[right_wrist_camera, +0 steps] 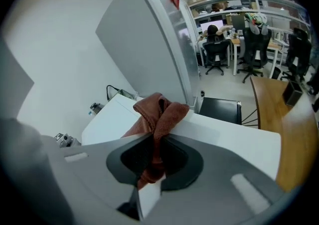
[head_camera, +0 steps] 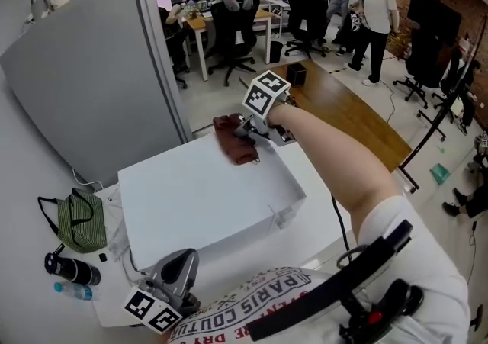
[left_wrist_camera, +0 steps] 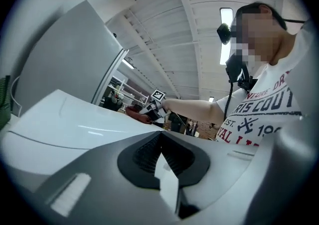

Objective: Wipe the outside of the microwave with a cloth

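- The fingers of the right gripper point(right_wrist_camera: 152, 179) are clenched on a rust-brown cloth point(right_wrist_camera: 158, 114), which bunches between them and spills forward past the tips.
- The cloth rests on top of the white microwave point(head_camera: 202, 201), at its far corner, about 1 o'clock from the centre of the top. The person's right arm reaches out over the box.
- The fingers of the left gripper point(head_camera: 181, 265) are closed together on nothing. It is held low, at about 7 o'clock from the microwave, near the person's chest.
- The microwave stands on a white table point(head_camera: 316, 232). A green bag point(head_camera: 80, 222) lies at 9 o'clock of it.
- The step in hand looks like wiping the top panel, with the cloth at the far end of a stroke.
- The next move likely calls for drawing the cloth back toward 7 o'clock under steady downward pressure, then wiping the sides.
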`<action>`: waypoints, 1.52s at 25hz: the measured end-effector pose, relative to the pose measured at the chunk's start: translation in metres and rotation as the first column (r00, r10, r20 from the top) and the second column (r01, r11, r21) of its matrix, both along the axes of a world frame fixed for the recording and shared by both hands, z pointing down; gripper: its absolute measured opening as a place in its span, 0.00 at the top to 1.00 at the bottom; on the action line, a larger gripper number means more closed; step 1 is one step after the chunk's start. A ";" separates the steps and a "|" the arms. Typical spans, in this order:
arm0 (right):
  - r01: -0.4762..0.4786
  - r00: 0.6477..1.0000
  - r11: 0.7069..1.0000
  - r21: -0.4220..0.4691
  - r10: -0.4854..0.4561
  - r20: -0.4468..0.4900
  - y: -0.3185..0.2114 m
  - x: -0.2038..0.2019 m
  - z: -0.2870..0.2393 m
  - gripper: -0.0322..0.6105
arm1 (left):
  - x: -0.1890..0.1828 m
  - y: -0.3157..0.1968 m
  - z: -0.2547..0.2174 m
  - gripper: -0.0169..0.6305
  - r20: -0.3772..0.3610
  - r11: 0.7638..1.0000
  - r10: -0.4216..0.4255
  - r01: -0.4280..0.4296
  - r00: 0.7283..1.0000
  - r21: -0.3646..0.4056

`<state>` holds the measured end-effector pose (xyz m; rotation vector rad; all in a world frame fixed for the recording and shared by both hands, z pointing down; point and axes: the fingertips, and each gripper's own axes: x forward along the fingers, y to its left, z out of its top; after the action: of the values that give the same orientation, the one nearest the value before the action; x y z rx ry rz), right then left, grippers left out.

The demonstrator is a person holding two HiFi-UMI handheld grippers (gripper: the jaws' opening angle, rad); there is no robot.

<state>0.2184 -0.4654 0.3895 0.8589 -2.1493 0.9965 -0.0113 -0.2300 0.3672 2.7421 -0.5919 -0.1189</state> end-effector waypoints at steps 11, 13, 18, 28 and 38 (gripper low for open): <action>-0.072 0.993 0.992 0.108 0.060 0.103 0.026 0.051 -0.015 0.89 | 0.053 0.010 -0.009 0.97 0.018 0.989 0.150 -0.150 0.989 0.011; -0.073 0.988 0.978 0.197 0.044 0.147 0.032 0.042 -0.033 0.89 | 0.050 0.010 -0.013 0.97 0.023 0.991 0.129 -0.130 0.991 0.016; -0.036 0.983 0.889 0.456 -0.052 0.178 0.068 -0.001 -0.085 0.89 | 0.032 0.020 -0.022 0.97 0.039 0.996 0.079 -0.081 0.996 0.042; -0.073 0.942 0.749 0.659 -0.165 0.291 0.263 -0.098 -0.105 0.89 | -0.021 0.080 -0.016 0.97 0.049 0.991 0.124 -0.126 0.991 0.049; -0.100 0.896 0.876 0.472 -0.127 0.425 0.429 -0.154 0.009 0.89 | -0.031 0.158 0.033 0.97 0.082 0.986 0.144 -0.136 0.986 -0.094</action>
<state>0.0644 -0.0362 0.3985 0.8969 -2.8764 0.6921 -0.0426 -0.0718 0.4005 2.7037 -0.4144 0.0615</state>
